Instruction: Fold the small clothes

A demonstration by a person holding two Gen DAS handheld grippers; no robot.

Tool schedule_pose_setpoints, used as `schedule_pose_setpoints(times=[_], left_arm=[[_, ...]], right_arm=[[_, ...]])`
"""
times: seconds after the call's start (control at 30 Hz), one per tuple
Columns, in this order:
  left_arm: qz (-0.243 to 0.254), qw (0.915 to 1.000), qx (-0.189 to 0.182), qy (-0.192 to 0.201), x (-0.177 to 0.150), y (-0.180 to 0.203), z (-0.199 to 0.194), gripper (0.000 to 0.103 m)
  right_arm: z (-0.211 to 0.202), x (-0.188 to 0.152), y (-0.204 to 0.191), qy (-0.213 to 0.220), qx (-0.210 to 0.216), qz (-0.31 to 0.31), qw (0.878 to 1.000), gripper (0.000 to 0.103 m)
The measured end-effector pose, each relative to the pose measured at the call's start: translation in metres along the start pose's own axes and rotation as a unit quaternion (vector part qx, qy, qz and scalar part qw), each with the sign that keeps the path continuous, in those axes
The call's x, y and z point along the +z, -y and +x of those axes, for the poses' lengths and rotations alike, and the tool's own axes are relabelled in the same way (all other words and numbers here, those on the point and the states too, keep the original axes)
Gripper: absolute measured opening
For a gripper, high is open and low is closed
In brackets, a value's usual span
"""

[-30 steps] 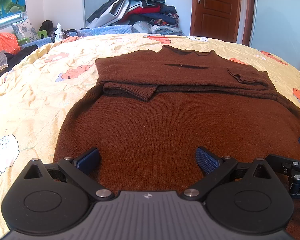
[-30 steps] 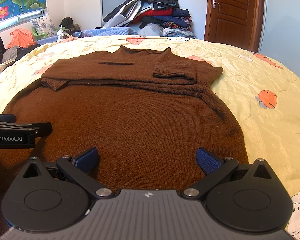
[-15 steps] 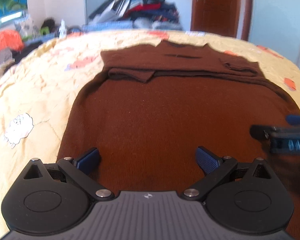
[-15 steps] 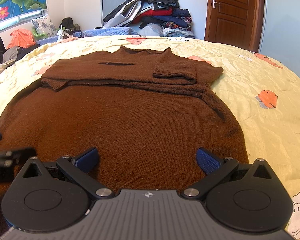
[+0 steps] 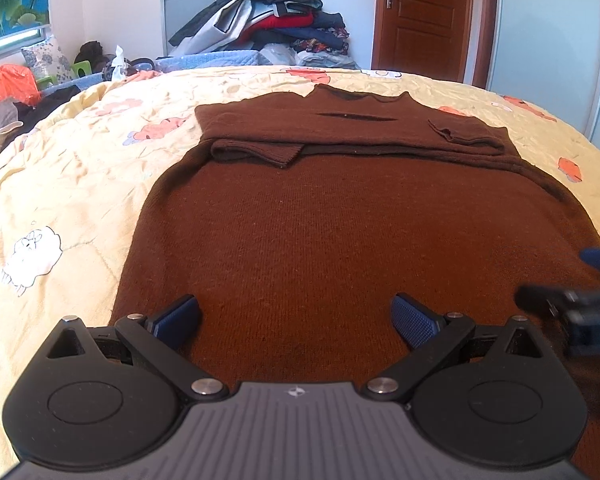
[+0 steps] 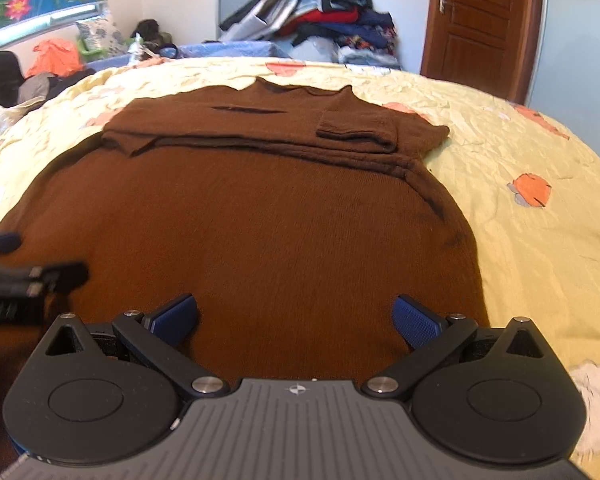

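Note:
A brown knit sweater (image 5: 340, 232) (image 6: 252, 216) lies flat on the bed, collar at the far end, both sleeves folded across its chest. My left gripper (image 5: 296, 318) stands open over the near hem on the left side, nothing between its blue pads. My right gripper (image 6: 296, 318) is open too, above the hem near the sweater's right edge. Each gripper shows blurred at the side of the other's view: the right gripper (image 5: 572, 300) and the left gripper (image 6: 24, 276). The hem itself is hidden under the gripper bodies.
The yellow quilt (image 5: 72, 184) (image 6: 540, 240) with cartoon prints spreads around the sweater. A heap of clothes (image 5: 268, 16) is piled at the far side of the bed. A brown door (image 5: 420, 16) stands behind, with bags and cushions (image 5: 16, 84) at the far left.
Both grippers have lifted and tilted a little, so the sweater sits lower in the views. Each gripper's neighbour moved higher at the frame edge. Both jaws stayed open.

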State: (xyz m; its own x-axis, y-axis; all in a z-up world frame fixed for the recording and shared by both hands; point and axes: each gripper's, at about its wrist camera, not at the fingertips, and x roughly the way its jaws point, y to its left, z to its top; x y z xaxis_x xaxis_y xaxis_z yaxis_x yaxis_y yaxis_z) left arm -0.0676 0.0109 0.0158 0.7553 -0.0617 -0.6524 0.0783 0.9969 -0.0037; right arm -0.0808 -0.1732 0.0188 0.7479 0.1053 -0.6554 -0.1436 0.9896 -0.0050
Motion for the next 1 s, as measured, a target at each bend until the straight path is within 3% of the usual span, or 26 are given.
schedule_pose_setpoints(times=[0.63,0.77,1.0], left_arm=[[0.001,1.0000,0.007,-0.002,-0.001,0.001,-0.002,0.103],[-0.008,0.9997,0.023,-0.004,-0.010,0.004,-0.014,0.103],[-0.007,0.9999,0.011,0.010,-0.028,0.002,-0.029,0.103]], right_arm=[[-0.002,-0.002,0.002,0.003,0.004,0.000,1.000,0.103],[-0.002,-0.002,0.002,0.003,0.004,0.000,1.000,0.103],[-0.001,-0.002,0.003,0.004,0.004,-0.001,1.000,0.103]])
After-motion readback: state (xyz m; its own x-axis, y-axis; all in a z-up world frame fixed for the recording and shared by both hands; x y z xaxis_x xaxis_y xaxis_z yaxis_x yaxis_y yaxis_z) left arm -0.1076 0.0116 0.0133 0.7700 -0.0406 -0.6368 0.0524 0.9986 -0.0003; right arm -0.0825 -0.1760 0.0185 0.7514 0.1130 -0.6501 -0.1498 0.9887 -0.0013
